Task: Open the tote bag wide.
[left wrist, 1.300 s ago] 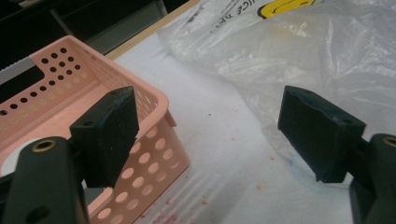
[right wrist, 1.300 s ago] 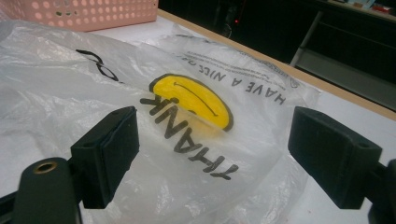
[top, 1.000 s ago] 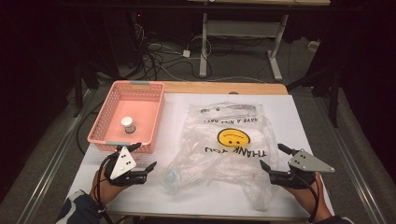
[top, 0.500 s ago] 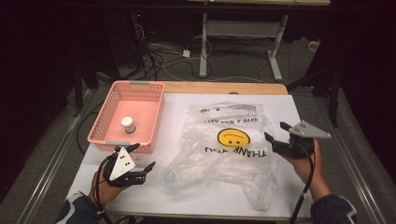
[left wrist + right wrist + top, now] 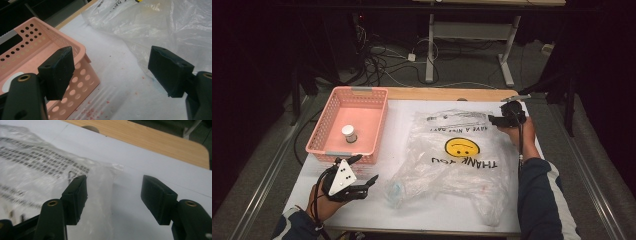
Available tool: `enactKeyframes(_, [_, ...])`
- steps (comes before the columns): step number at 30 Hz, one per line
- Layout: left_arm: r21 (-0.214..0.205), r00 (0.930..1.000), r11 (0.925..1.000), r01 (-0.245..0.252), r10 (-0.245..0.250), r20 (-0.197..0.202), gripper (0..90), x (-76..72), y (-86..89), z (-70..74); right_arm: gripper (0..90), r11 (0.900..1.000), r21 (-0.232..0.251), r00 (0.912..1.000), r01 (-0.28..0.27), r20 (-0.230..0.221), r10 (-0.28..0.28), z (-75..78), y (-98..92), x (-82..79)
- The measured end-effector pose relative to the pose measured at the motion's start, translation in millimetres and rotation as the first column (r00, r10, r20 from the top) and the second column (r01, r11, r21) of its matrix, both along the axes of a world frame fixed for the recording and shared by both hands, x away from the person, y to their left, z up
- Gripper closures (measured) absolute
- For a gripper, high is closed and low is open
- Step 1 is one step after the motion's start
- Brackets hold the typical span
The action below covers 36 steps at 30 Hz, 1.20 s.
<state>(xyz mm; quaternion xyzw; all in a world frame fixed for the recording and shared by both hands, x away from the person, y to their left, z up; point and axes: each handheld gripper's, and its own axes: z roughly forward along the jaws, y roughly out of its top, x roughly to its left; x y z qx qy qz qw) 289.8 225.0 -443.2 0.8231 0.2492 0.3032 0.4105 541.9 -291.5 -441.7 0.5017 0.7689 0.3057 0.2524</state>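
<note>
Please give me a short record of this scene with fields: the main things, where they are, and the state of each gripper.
bag: clear plastic bag with a yellow smiley face, lying flat on the white table
basket: pink basket at the table's left, a small white jar inside
left gripper: left gripper open, beside the basket's near corner, holding nothing
right gripper: right gripper at the bag's far right corner, jaws just closing, bag edge between them, not yet pinched

Small jar (image 5: 349, 133) in the pink basket (image 5: 377, 115) too small to identify; bag (image 5: 452, 150) print blurred
</note>
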Motion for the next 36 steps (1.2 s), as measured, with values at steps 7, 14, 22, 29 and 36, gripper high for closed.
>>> enactKeyframes(7, [-0.002, 0.9998, 1.0, 0.003, -0.003, -0.018, 20.5, 1.9, 0.1, -1.5, 59.5, 0.9998, -0.008, 0.9972, 0.019, -0.073, -0.02, -25.4, 3.9, 17.1])
enactKeyframes(14, [0.009, 0.9998, 0.9999, 0.011, -0.011, -0.016, 21.3, 0.3, -4.1, -1.5, 90.0, 0.9983, -0.019, 0.9966, 0.054, -0.061, -0.055, -25.1, 7.7, 16.9])
enactKeyframes(22, [0.004, 0.9997, 0.9999, -0.016, 0.016, -0.02, 24.7, 3.0, -1.6, -1.3, 90.0, 0.9225, 0.124, 0.9304, 0.365, -0.016, -0.366, -25.8, -26.6, 5.4])
enactKeyframes(29, [0.017, 0.9998, 0.9999, 0.002, -0.002, -0.018, 24.7, 0.6, -1.7, -0.7, 90.0, 0.9157, 0.138, 0.9257, 0.378, -0.081, -0.37, -16.6, -54.9, -15.0])
enactKeyframes(36, [0.04, 0.9998, 0.999, 0.017, -0.016, -0.014, 24.6, -2.3, -6.9, -1.3, 89.3, 0.9591, 0.022, 0.9586, 0.282, -0.044, -0.281, -6.3, -68.2, -55.0])
